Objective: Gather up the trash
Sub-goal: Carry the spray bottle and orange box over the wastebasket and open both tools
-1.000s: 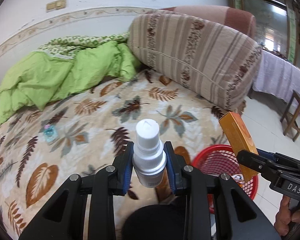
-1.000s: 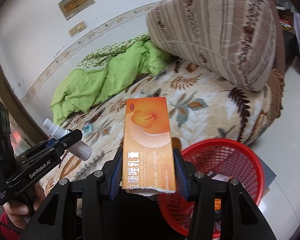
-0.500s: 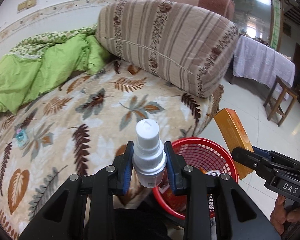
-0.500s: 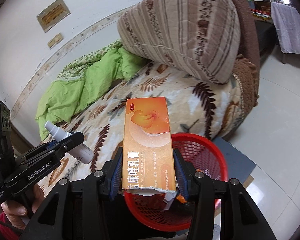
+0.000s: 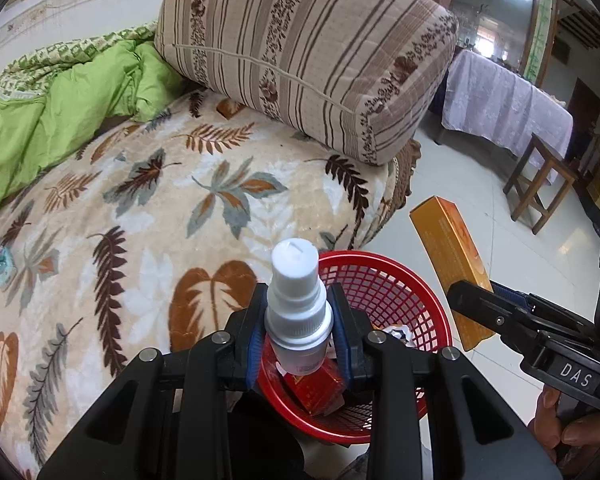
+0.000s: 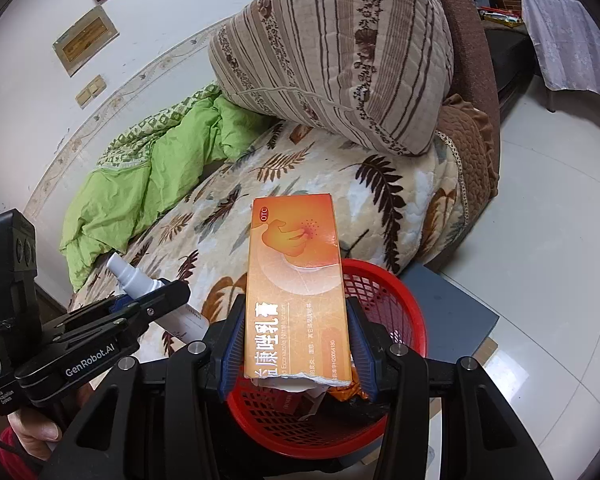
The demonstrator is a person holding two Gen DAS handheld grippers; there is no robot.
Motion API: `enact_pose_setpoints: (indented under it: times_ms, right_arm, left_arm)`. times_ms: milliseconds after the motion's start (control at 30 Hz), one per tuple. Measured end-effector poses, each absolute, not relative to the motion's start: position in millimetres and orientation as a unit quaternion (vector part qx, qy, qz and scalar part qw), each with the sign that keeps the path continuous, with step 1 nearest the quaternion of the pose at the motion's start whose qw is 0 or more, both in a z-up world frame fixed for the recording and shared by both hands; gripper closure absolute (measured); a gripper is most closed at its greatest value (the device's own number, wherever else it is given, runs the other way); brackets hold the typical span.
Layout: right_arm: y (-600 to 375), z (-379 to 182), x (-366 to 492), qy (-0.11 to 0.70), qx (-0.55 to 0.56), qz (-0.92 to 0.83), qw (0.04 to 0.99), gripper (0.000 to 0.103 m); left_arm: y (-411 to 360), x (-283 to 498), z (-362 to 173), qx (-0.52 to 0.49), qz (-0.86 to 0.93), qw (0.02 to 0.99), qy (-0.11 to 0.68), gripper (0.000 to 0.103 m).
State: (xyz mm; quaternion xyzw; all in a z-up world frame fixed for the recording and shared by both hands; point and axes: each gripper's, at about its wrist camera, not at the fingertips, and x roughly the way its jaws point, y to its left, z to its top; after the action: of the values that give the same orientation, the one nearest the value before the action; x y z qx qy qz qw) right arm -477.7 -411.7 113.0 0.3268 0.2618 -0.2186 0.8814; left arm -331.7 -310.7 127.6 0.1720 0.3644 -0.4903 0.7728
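Both hands have swung away from the middle of the bed [image 5: 148, 216] and now hang at its foot corner, over a red basket [image 5: 384, 280] standing on the floor just beside the mattress. A second ago the leaf-print blanket filled most of each view and the basket sat low and off to one side; now its rim lies directly under both loads.

The left tongs [image 5: 299, 334] are clenched on a white spray bottle [image 5: 298, 308], held upright by its collar with the nozzle pointing away from the camera. The right tongs [image 6: 296, 344] are clamped on the long sides of an orange medicine box [image 6: 296, 284], its torn lower flap hanging just above the basket's mouth. Neither grip has loosened during the carry.

The basket already holds a red carton [image 5: 316, 388] and some crumpled wrappers, though what exactly lies beneath them is hard to tell through the mesh.

For the clean-up, the shift means the carrying is nearly done: both pieces look placed for release, and a slight further lowering would probably let them drop inside rather than bounce off the rim. One small teal packet [image 5: 2, 258] lies on the blanket near the bed's far side, apparently not yet collected. A green quilt [image 5: 60, 108] and a striped cushion [image 5: 300, 52] rest untouched at the head.
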Motion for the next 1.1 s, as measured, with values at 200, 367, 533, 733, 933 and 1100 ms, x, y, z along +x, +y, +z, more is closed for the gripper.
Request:
enact_pose_setpoints:
  times_ms: [200,367,533,733,933,1100]
  right_arm:
    - [-414.0,108.4,-477.9,0.265,0.334,-0.222,0.877,0.053]
    - [-416.0,105.6,-477.8,0.267,0.336,-0.225,0.875,0.053]
    - [-416.8,102.9,-478.1,0.269,0.340,-0.225,0.873,0.053]
    - [-419.3,98.5,-477.9,0.272,0.346,-0.228,0.869,0.053]
    - [-422.3,95.3,-477.7,0.273,0.349,-0.232,0.866,0.052]
    - [-424.5,92.2,-475.8,0.275,0.352,-0.232,0.864,0.051]
  left_arm:
    - [-317.1,-332.4,122.1,0.176,-0.492,0.768,0.370,0.075]
    - [-320.8,-332.1,118.8,0.177,-0.494,0.764,0.375,0.075]
    - [-323.5,-331.8,115.1,0.179,-0.497,0.759,0.381,0.075]
    - [-327.8,-333.9,111.4,0.181,-0.506,0.750,0.387,0.075]
    - [-332.3,-336.7,106.7,0.187,-0.512,0.742,0.390,0.074]
    - [-335.8,-337.4,101.5,0.191,-0.515,0.735,0.397,0.075]
